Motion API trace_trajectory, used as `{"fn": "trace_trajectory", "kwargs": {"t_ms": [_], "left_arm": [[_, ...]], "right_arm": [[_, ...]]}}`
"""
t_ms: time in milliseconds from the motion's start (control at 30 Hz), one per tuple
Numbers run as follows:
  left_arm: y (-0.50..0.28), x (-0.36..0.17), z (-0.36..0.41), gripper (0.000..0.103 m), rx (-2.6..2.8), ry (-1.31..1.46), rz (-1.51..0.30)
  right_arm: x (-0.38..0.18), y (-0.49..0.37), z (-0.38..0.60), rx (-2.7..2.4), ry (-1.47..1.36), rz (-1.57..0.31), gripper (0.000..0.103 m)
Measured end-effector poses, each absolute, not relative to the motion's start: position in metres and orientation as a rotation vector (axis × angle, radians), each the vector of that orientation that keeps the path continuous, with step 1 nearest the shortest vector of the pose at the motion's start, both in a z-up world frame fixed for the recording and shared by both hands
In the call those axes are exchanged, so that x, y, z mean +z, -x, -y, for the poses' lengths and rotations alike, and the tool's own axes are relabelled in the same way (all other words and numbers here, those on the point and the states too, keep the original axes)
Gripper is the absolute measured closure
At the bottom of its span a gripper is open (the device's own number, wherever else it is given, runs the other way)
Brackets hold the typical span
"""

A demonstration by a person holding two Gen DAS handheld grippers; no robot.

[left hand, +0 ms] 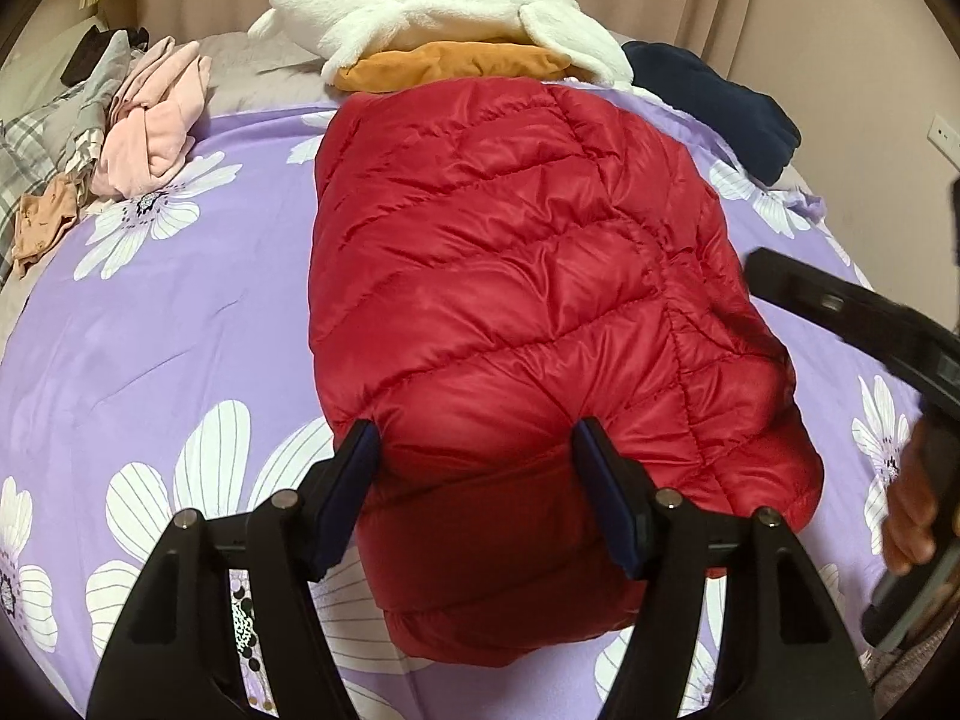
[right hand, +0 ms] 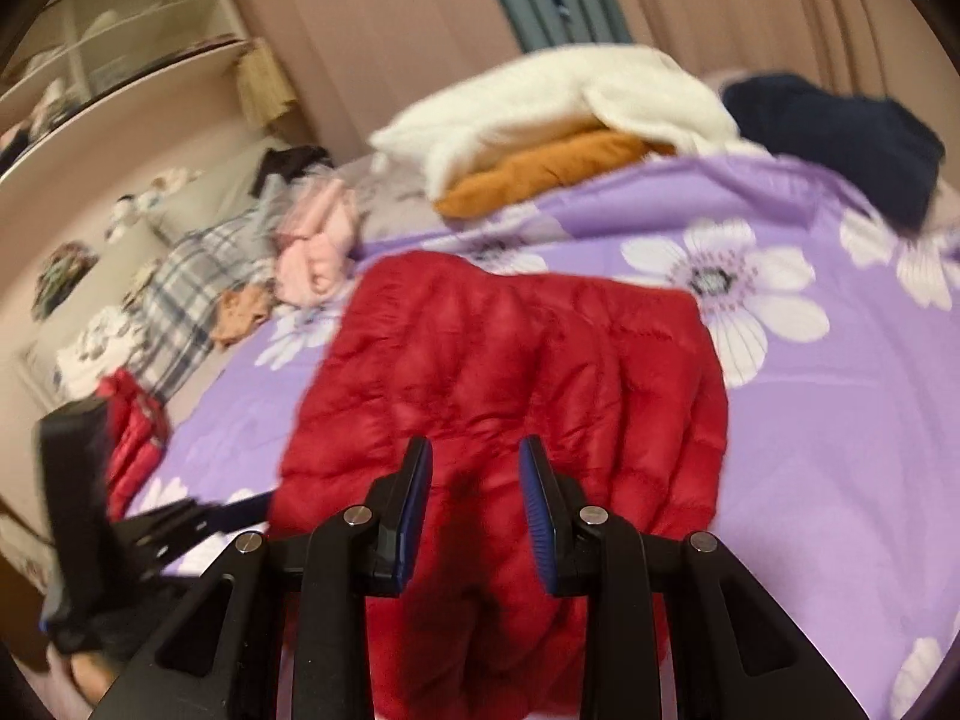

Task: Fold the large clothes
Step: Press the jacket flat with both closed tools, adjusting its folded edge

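Note:
A red quilted puffer jacket [left hand: 516,300] lies folded into a long bundle on the purple flowered bedspread [left hand: 180,312]. My left gripper [left hand: 474,438] hovers at its near end, jaws apart, with the padded fabric bulging between the fingers and no pinch to be seen. One finger of the right gripper [left hand: 798,294] reaches in from the right beside the jacket's edge, with a person's hand [left hand: 912,510] behind it. In the blurred right wrist view my right gripper [right hand: 474,480] stands over the jacket [right hand: 510,372] with a narrow gap and nothing caught in it.
At the bed's far end lie a white fleece [left hand: 432,12] on an orange garment [left hand: 450,63], and a navy garment [left hand: 720,102]. Pink [left hand: 156,114] and plaid clothes [left hand: 42,144] are heaped at the left. Shelves [right hand: 120,42] stand by the wall.

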State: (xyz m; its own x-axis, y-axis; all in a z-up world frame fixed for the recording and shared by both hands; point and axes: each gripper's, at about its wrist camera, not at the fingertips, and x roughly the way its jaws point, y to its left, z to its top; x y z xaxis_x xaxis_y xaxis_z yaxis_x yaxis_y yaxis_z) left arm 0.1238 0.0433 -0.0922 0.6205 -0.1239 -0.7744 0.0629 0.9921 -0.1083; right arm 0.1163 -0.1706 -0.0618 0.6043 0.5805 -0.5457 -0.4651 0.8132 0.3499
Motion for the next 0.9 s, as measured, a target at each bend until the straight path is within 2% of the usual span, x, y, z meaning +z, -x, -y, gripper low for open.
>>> {"fn": "trace_trajectory", "kwargs": {"t_ms": [267,467,900], "left_arm": [[-0.123,-0.093,-0.042,0.036,-0.107,0.073,-0.899],[-0.124,-0.098,-0.039,0.035,-0.107,0.058,-0.908],[-0.128,-0.102,-0.041,0.031,-0.099,0.066,-0.922]], "right_arm": [[-0.089,-0.105,0.146,0.581,-0.015,-0.767,0.073],[-0.114,-0.121,0.141,0.561,-0.029,-0.838,0.073],[-0.119,-0.118,0.142,0.567,-0.054,-0.841,0.073]]}}
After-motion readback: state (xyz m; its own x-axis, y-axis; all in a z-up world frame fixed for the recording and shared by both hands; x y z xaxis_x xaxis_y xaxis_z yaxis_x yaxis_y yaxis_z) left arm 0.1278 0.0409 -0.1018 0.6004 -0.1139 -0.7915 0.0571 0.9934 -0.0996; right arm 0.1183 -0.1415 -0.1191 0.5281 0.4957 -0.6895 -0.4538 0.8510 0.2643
